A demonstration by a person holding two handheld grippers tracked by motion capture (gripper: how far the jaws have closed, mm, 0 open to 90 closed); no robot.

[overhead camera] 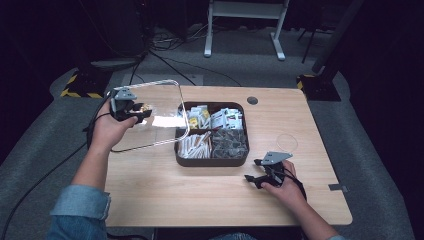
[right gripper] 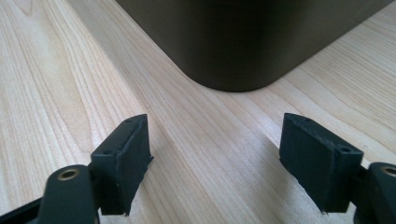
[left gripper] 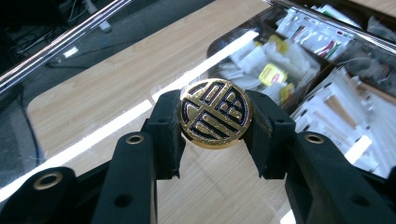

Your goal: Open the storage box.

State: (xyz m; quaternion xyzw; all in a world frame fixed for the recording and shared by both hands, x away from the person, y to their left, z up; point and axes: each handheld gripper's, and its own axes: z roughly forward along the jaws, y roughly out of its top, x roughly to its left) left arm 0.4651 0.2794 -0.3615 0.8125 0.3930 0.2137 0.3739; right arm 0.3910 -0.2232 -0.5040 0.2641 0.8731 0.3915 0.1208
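We see the left gripper point(left gripper: 214, 122) clamped on the clear lid's point(overhead camera: 150, 112) gold knob point(left gripper: 215, 113), lid tilted left of the tray point(overhead camera: 210, 161). The right gripper point(right gripper: 215, 156) rests spread on bare table point(overhead camera: 200, 200) beside the tray's corner.

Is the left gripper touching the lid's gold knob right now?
Touching. In the left gripper view, both jaws of the left gripper press against opposite sides of the gold knob.
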